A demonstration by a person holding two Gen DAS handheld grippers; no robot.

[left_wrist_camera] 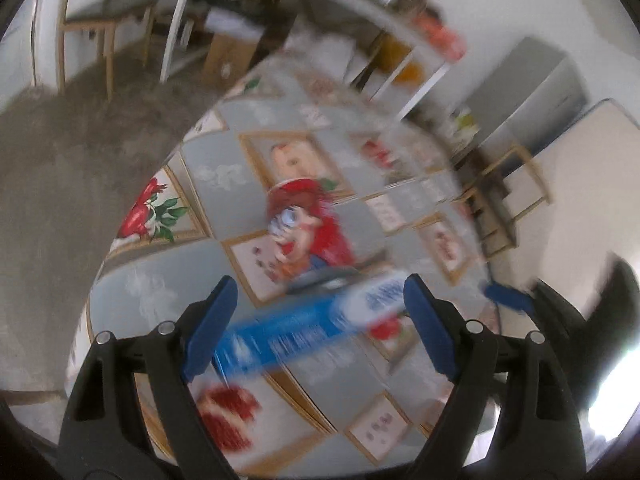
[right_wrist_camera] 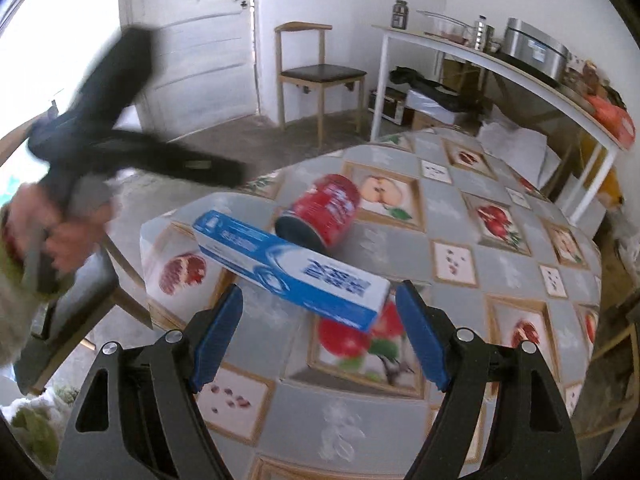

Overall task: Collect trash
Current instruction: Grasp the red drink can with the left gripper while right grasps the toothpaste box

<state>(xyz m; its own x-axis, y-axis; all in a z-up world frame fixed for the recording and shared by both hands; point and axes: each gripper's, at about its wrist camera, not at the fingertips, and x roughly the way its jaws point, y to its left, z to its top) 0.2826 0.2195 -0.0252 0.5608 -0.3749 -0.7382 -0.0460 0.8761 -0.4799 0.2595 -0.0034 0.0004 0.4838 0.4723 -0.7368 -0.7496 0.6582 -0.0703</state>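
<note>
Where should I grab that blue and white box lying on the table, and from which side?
Grip the blue and white box across its narrow width, near its middle, coming down from above. It lies flat on the table, long and slim, so its long sides are exposed. The red can crowds its far side, so stay clear of it.

My fingers (right_wrist_camera: 216, 344) are matt black plastic with ribbed blue pads and bright metal pins. The toothpaste box (right_wrist_camera: 292, 268) near me is glossy printed card; the red can (right_wrist_camera: 324, 210) beyond it is shiny metal. The tablecloth (right_wrist_camera: 480, 280) looks like smooth, slick vinyl. Far off, the chair (right_wrist_camera: 316, 76) is pale wood on a rough grey floor (right_wrist_camera: 240, 128).
</note>
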